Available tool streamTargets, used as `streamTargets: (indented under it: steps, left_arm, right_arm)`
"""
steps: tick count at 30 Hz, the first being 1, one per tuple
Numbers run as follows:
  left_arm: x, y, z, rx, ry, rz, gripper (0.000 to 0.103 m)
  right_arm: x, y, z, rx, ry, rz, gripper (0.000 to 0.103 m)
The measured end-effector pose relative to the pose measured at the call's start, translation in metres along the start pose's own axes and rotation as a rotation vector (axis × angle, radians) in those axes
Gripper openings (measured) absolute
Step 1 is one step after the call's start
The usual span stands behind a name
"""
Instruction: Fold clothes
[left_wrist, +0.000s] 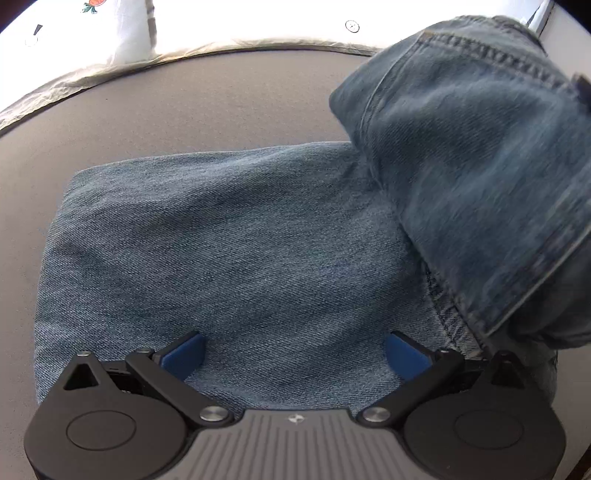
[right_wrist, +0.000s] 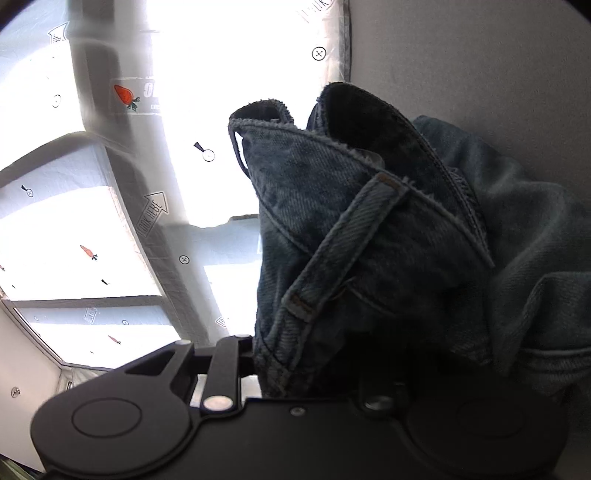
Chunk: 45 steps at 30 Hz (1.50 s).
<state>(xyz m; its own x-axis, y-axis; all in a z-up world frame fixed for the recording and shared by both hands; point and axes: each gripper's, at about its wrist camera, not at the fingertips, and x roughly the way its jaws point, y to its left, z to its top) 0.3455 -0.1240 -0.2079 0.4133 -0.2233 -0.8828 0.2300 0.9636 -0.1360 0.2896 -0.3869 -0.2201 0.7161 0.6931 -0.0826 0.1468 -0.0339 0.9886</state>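
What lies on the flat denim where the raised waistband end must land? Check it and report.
Nothing visible lies on the flat part of the jeans. The left hand-held gripper hovers open over its near edge. The right hand-held gripper holds the raised waistband end.

Blue denim jeans (left_wrist: 229, 236), part flat, waistband end (right_wrist: 351, 236) lifted

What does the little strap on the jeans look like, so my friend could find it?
Look at the bunched blue jeans held up in the right claw. Along their top edge runs the thick waistband. The belt loop is the narrow denim strip lying slantwise across it, stitched down with brown thread at both ends, unlike the wide cloth around it.
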Motion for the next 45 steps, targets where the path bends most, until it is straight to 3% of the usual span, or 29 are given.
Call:
streamTargets:
  steps: [4,5,7,8,9,11,14,19,27,31,33,36,37,39,41,45]
  left_arm:
    - [-0.046,0.043,-0.006,-0.091,-0.133,-0.002,0.103]
    - [-0.056,0.054,-0.006,-0.117,-0.159,0.009,0.103]
    - [-0.07,0.087,-0.003,-0.183,-0.201,0.034,0.103]
    - [-0.073,0.094,-0.005,-0.211,-0.21,0.045,0.103]
    - [-0.076,0.102,-0.006,-0.238,-0.219,0.056,0.103]
    - [-0.079,0.118,-0.014,-0.285,-0.218,0.072,0.103]
    - [-0.076,0.133,-0.023,-0.327,-0.198,0.078,0.103]
    - [-0.078,0.142,-0.034,-0.318,-0.189,0.091,0.103]
    - [-0.083,0.154,-0.035,-0.323,-0.197,0.091,0.103]
    - [-0.087,0.152,-0.037,-0.321,-0.203,0.083,0.103]
    - [-0.089,0.151,-0.038,-0.315,-0.206,0.089,0.103]
    - [-0.092,0.15,-0.039,-0.301,-0.209,0.109,0.103]
    - [-0.093,0.149,-0.04,-0.298,-0.213,0.108,0.103]
    - [-0.098,0.148,-0.04,-0.293,-0.223,0.116,0.103]
    - [-0.105,0.146,-0.039,-0.281,-0.241,0.12,0.103]
    - [-0.125,0.14,-0.034,-0.252,-0.288,0.069,0.103]
  right_arm:
    - [0.023,-0.01,-0.012,0.056,0.019,-0.078,0.031]
    - [0.027,-0.005,-0.015,0.04,0.022,-0.093,0.035]
    - [0.038,0.006,-0.022,0.016,0.05,-0.11,0.051]
    - [0.043,0.012,-0.025,0.006,0.067,-0.117,0.061]
    - [0.049,0.016,-0.03,-0.009,0.082,-0.129,0.063]
    - [0.062,0.023,-0.039,-0.044,0.107,-0.171,0.063]
    - [0.075,0.023,-0.047,0.014,0.135,-0.155,0.063]
    - [0.087,0.048,-0.058,-0.044,0.162,-0.159,0.065]
    - [0.071,0.071,-0.065,-0.04,0.168,-0.077,0.077]
    - [0.062,0.079,-0.065,0.021,0.186,0.06,0.08]
    - [0.061,0.089,-0.069,-0.006,0.197,0.082,0.08]
    - [0.064,0.092,-0.091,-0.062,0.189,0.046,0.08]
    - [0.064,0.095,-0.082,-0.072,0.179,0.034,0.08]
    - [0.048,0.058,-0.093,-0.137,0.142,-0.037,0.08]
    - [0.052,0.02,-0.1,-0.251,0.097,-0.152,0.08]
    - [0.04,0.032,-0.1,-0.637,-0.019,-0.485,0.084]
